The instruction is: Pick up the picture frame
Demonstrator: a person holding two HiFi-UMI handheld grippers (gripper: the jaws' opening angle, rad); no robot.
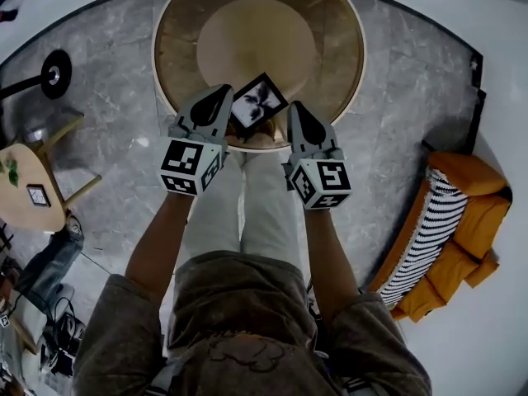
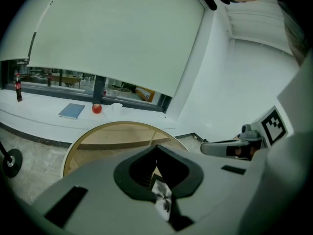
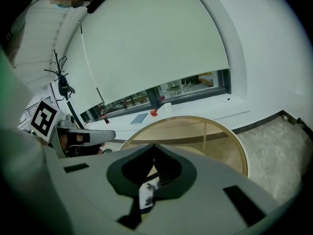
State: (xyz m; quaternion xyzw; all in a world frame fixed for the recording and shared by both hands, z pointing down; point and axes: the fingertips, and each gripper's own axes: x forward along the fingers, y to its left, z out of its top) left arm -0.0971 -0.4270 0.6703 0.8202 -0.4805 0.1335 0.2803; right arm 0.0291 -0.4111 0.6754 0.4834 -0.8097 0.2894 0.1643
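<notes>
Item: picture frame [image 1: 257, 101], held tilted over the near rim of the round table [image 1: 351, 31]. Its opposite edges are pinched by the closed jaws of the left gripper [image 1: 221, 97] and the right gripper [image 1: 299, 115]. Bare tabletop is seen beyond; the orange sofa [image 1: 470, 221] is kept well apart.

The picture frame [image 1: 257, 101] is black around a black-and-white print. Right of the tan table [image 1: 330, 56], the orange sofa [image 1: 474, 176] has a black-and-white striped cushion [image 1: 429, 238].

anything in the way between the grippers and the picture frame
Nothing visible. The picture frame shows at the round table's near edge, right between the left gripper and the right gripper, with no other object between it and either one. Both grippers' jaws are shut.
</notes>
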